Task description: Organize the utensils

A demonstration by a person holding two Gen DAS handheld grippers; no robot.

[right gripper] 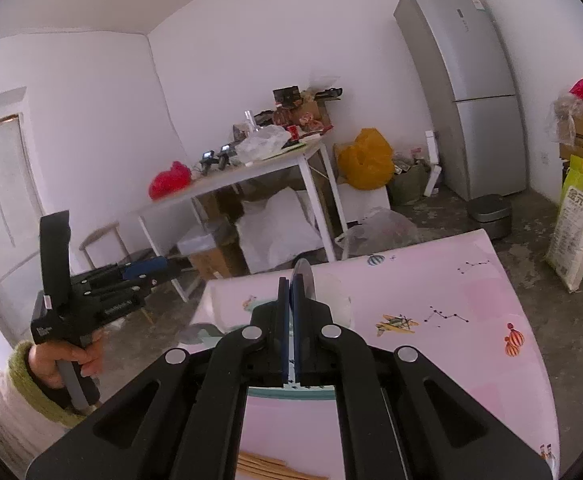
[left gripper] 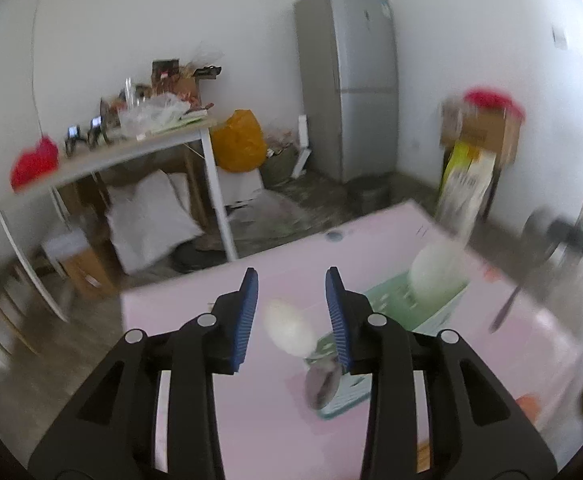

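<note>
I am seeing big letters on the rice sack (right gripper: pixel 579 220) — too small to read. The green rack (left gripper: pixel 391 320) is holding a white plate (left gripper: pixel 435 276) on edge and a metal spoon (left gripper: pixel 323 384). My left gripper (left gripper: pixel 293 312) is spread, holding nothing. My right gripper (right gripper: pixel 290 312) is pinching a thin metal utensil (right gripper: pixel 303 276) — pointing up and away.
</note>
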